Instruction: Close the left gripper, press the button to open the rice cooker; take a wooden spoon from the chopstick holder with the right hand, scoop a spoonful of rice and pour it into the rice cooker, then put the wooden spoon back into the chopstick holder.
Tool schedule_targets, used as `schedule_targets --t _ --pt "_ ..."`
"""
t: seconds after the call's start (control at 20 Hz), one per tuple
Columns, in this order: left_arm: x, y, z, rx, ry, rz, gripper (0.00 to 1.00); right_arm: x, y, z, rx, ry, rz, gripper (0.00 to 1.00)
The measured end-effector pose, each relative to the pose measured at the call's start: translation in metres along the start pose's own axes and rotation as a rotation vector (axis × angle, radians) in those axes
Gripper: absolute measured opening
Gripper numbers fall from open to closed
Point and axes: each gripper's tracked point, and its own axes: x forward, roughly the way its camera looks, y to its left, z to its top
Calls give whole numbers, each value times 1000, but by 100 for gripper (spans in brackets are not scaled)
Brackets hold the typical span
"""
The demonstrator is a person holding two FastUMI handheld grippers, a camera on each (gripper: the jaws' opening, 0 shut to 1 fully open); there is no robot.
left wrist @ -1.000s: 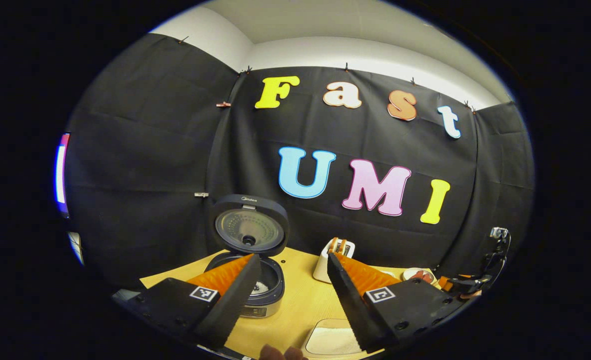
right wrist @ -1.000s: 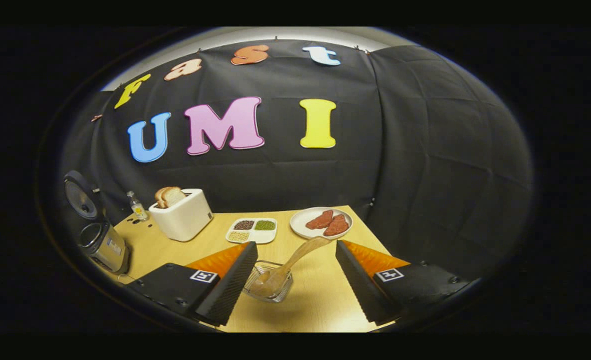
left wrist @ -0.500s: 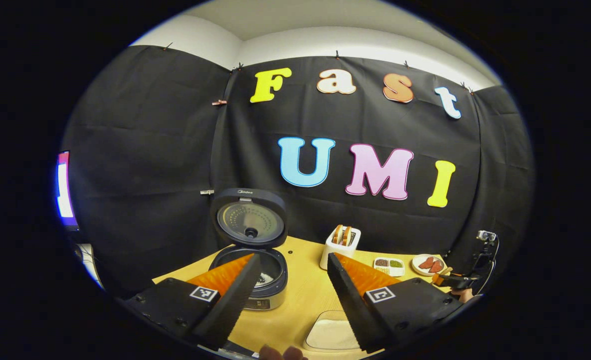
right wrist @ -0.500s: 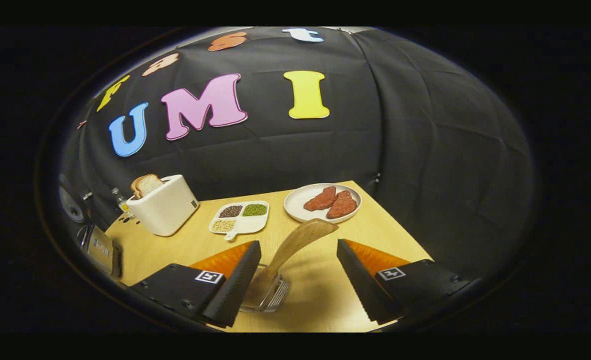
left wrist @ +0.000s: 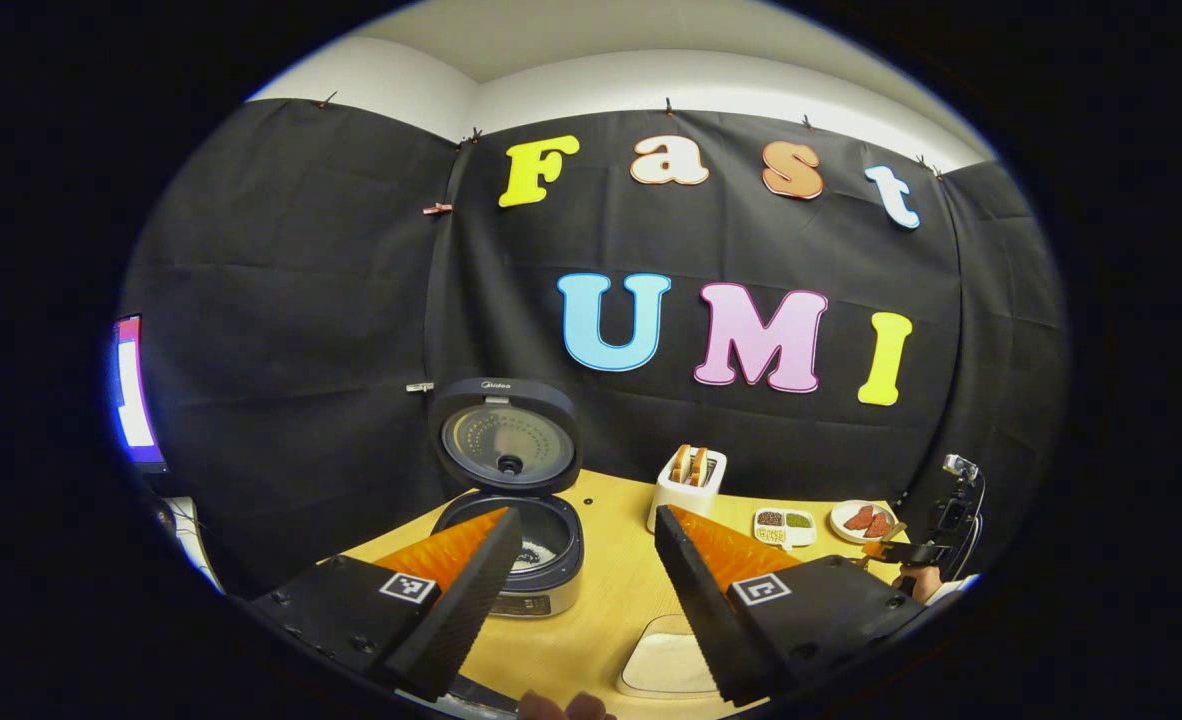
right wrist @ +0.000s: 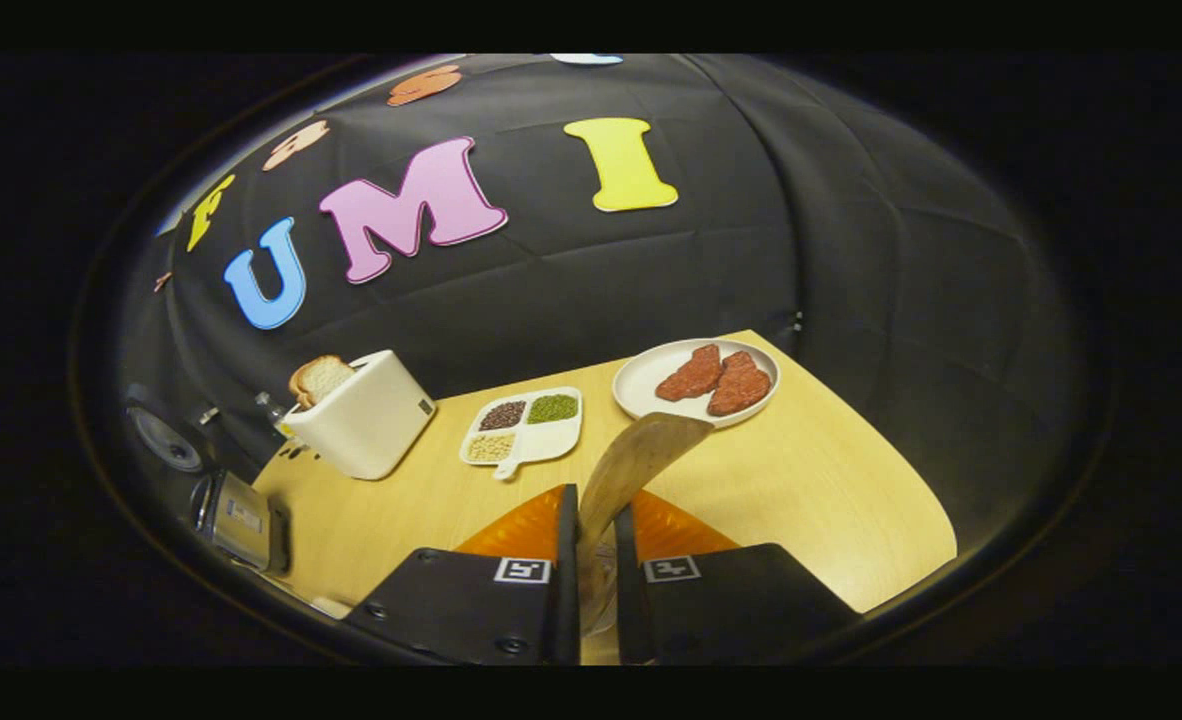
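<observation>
Spoon [right wrist: 631, 465] sits clamped in your right claw [right wrist: 591, 560], handle rising ahead. Lift crooked and it snags the holder below. Left claw [left wrist: 581, 560] hangs released before the opened cooker [left wrist: 521, 545].

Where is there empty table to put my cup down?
Bare wood lies right of the plate of meat, out to the table edge, and before the toaster. It is crowded among toaster, divided dish, plate and wooden spoon.
</observation>
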Motion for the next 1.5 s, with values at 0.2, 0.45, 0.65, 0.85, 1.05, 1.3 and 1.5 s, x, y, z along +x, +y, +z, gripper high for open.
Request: schedule_targets --t 0.2,0.45,0.65,0.85,1.05,1.3,1.5 --pt "-9 0 1 8 -5 2 92 -3 16 2 -7 26 46 11" --pt "-20 2 12 22 -46 -2 92 -33 17 15 34 22 54 10" --pt "-16 6 6 -21 -45 -21 92 -56 20 29 37 9 85 5" --pt "-10 7 8 -42 -62 -68 92 -91 36 48 -15 -40 89 10" --pt "5 18 11 -50 -77 -142 92 -143 72 63 -93 -91 98 5" --pt "21 44 10 -115 -78 -236 92 -207 151 29 -71 -31 174 10" --pt "34 69 9 -128 -86 -302 92 -227 201 -16 -82 12 178 10"
